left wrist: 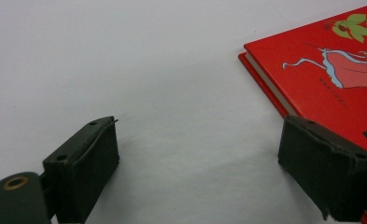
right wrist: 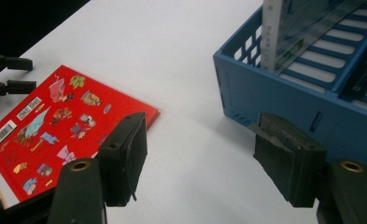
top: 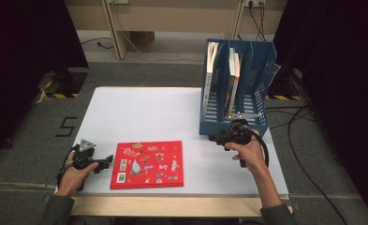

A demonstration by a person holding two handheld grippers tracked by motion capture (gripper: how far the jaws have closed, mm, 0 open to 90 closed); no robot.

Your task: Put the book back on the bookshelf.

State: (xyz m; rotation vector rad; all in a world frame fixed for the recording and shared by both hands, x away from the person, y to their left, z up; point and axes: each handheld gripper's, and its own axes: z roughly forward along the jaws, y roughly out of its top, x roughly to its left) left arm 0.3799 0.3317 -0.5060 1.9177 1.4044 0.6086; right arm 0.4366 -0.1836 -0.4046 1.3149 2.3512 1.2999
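A red picture book [top: 146, 164] lies flat on the white table near the front edge, its cover full of small drawings and barcodes. My left gripper [top: 106, 161] rests just left of the book, open, pointing at its left edge. In the left gripper view the jaws [left wrist: 195, 154] stand wide over bare table, the right pad beside the book's corner [left wrist: 330, 70]. My right gripper [top: 217, 138] hovers in front of the blue file rack [top: 235, 125], open with nothing between its jaws [right wrist: 200, 154]. The right gripper view has the book [right wrist: 55, 126] at left and the rack [right wrist: 284, 93] at right.
The blue rack holds upright books [top: 211, 70] in its left slots and one more [top: 233, 75] in the middle. The white table top [top: 144, 112] has a wooden front strip [top: 172, 205]. Cables [top: 303, 140] lie on the floor at right.
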